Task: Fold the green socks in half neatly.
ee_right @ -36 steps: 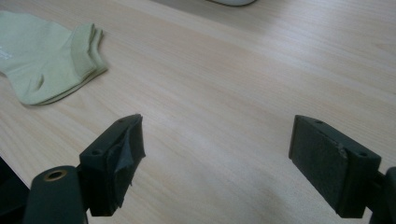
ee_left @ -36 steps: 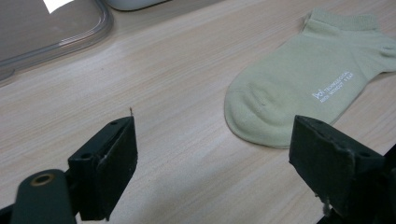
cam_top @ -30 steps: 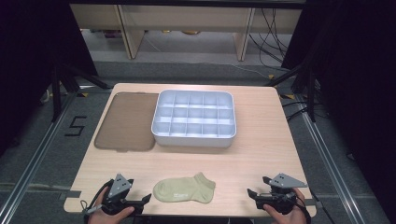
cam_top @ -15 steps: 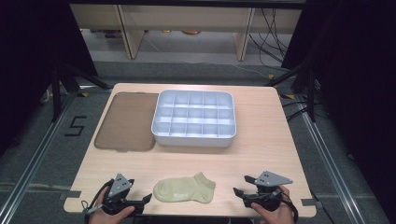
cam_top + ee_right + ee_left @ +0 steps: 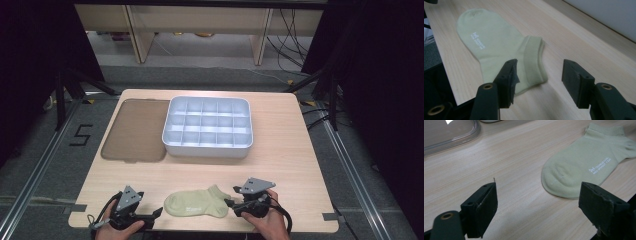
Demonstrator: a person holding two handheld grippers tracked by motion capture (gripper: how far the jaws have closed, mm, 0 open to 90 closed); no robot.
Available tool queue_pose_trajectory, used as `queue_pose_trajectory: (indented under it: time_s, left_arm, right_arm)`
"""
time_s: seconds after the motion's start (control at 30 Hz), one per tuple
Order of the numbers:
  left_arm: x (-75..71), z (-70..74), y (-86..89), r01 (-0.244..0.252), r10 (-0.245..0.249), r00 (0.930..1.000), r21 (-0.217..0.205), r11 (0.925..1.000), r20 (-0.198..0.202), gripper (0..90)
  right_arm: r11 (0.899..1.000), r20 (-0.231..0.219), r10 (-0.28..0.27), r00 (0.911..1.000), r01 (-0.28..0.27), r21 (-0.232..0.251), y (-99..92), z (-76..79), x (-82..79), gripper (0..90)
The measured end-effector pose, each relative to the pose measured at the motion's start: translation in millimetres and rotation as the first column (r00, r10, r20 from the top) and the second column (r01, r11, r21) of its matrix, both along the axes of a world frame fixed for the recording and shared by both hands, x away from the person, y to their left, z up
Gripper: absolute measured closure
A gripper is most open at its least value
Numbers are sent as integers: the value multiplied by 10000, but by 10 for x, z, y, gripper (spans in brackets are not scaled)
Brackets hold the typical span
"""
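Observation:
A pale green ankle sock (image 5: 196, 204) lies flat near the table's front edge, toe to the left and cuff to the right. My right gripper (image 5: 231, 206) is at the cuff end, low over the table. Its jaws have just been closing and still stand apart. In the right gripper view the sock's cuff (image 5: 532, 60) lies partly between the jaws of the right gripper (image 5: 540, 68), and neither pad presses on it. My left gripper (image 5: 155, 215) rests left of the toe, open. In the left gripper view the sock (image 5: 584, 167) lies ahead of the wide jaws of the left gripper (image 5: 541, 193).
A white tray (image 5: 207, 150) with several small compartments stands at the middle back of the wooden table. A brownish clear lid (image 5: 132, 130) lies flat to its left. The lid's rim (image 5: 449, 135) and the tray's wall (image 5: 609, 15) show far off.
My right gripper has slid left along the front edge up to the sock's cuff, and its jaws have narrowed. The left gripper and the sock have stayed put.

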State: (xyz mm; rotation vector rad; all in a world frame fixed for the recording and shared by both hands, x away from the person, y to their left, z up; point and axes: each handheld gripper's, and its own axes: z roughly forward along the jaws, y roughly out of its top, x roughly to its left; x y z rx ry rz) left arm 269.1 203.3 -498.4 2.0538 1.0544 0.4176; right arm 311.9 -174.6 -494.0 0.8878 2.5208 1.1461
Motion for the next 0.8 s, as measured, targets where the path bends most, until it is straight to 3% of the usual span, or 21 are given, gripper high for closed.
queue_pose_trajectory:
  time_s: [0.5, 0.63, 0.77, 0.8]
  left_arm:
    - [-2, 5, -4, -95, 95, 10000, -1, 10000, 5, 152]
    - [2, 4, -1, -29, 29, 10000, -5, 10000, -32, 152]
    - [0, -1, 0, 55, -55, 10000, -3, 10000, -29, 152]
    - [2, -2, -2, 33, -33, 10000, -38, 10000, -6, 152]
  right_arm:
    - [9988, -420, 222, 9989, -239, -418, 175, -101, 154, 523]
    - [9978, -353, 285, 9990, -305, -587, 222, -148, 175, 575]
    - [9990, -731, 175, 9972, -205, -395, 241, -167, 180, 664]
    - [9979, -777, 453, 9959, -487, -423, 233, -163, 191, 702]
